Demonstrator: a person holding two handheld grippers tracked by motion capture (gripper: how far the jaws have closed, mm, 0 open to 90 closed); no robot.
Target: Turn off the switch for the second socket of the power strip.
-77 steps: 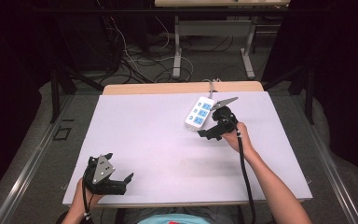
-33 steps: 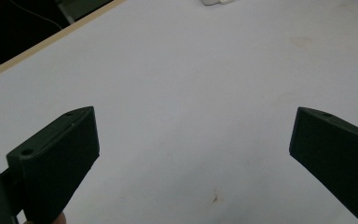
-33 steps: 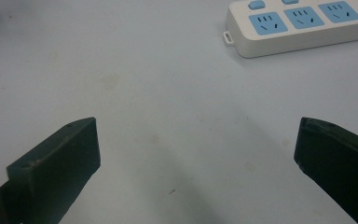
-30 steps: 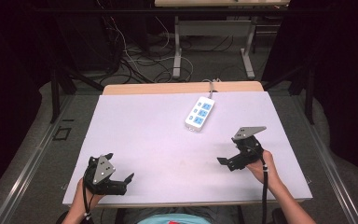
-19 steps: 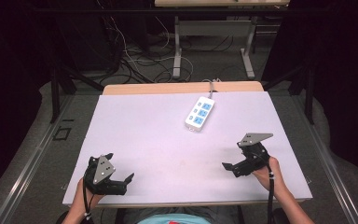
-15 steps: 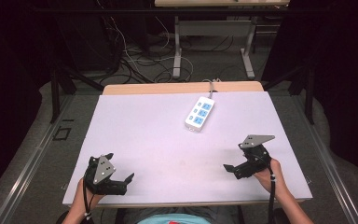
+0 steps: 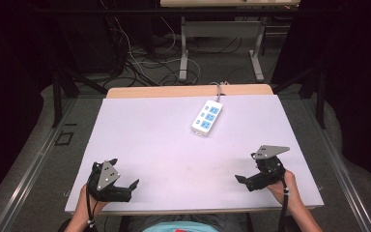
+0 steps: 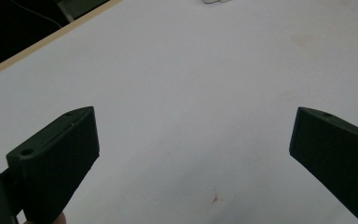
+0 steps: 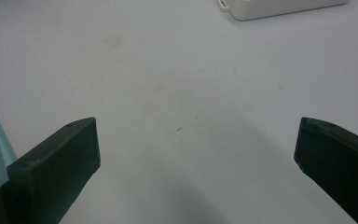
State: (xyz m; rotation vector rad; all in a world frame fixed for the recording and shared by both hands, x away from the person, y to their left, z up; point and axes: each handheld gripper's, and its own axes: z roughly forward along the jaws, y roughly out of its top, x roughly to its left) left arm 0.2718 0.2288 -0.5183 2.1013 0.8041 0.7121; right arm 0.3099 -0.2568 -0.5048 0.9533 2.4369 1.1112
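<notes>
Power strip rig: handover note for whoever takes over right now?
Left gripper: open, empty, near the table's front left edge.
Right gripper: open, empty, near the front right.
Power strip: white with blue sockets, lying flat toward the far middle of the white table, its cable running off the far edge; neither gripper touches it.
Done: strip lies on the table, released.
Left: nothing in hand; any further handling means reaching forward to the strip.

The high view looks forward and down over the whole table (image 7: 174, 145); both gripper views skim low, close over it, sharing the power strip (image 7: 206, 117) at their upper edges
</notes>
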